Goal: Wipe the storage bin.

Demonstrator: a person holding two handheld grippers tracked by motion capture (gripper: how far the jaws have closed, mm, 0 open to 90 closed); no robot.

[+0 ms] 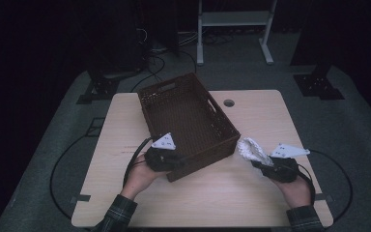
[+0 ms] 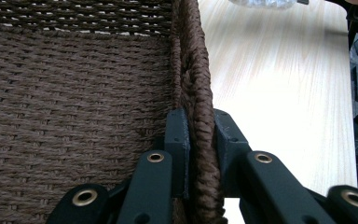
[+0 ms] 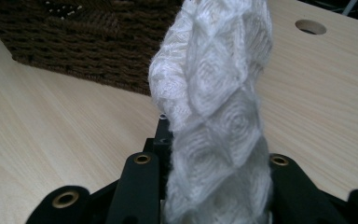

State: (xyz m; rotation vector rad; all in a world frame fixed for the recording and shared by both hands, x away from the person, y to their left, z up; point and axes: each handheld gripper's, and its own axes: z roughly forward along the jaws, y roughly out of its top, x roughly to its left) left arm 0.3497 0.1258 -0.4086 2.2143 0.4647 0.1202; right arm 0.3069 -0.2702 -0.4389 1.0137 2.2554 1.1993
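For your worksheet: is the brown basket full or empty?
Empty: the basket shows only bare weave inside; the white cloth is outside it.

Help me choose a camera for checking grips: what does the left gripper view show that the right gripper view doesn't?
The left gripper view alone shows the left gripper with its jaws clamped on the rim of the basket wall, and the woven inside of the brown basket. The right gripper view alone shows the right gripper closed on the white quilted cloth, and a round hole in the tabletop. Both show the basket's brown weave and the light wooden table.
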